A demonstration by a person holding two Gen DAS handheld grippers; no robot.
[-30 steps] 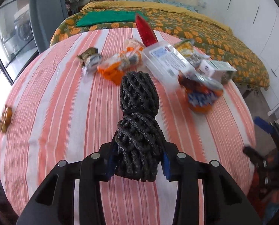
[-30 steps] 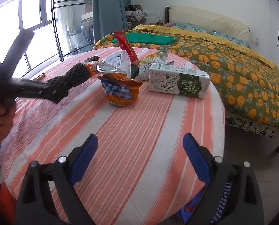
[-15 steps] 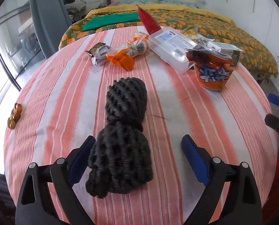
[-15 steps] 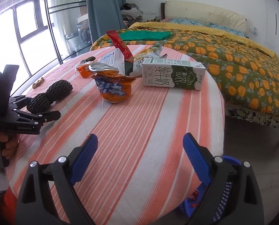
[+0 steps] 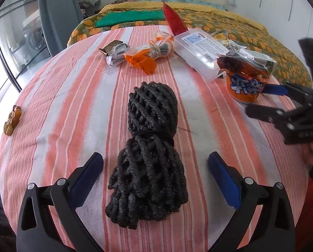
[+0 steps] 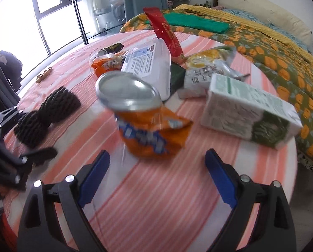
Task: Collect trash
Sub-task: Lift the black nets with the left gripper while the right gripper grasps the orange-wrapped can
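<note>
Left gripper (image 5: 155, 164) jaws just opened wide, black net (image 5: 150, 153) lying free between them on table (image 5: 72, 105). Right gripper (image 6: 157, 164) spread, empty, near orange cup (image 6: 144, 124).

bed (image 5: 198, 19) behind table (image 5: 51, 105), bright window (image 6: 30, 10)

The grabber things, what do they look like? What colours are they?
Both are alike. The left gripper and right gripper each have two chunky black plastic arms with triangle-shaped holes, shiny silver screws on top, and flat bright blue pads on the inside of the fingers. No cables show.
</note>
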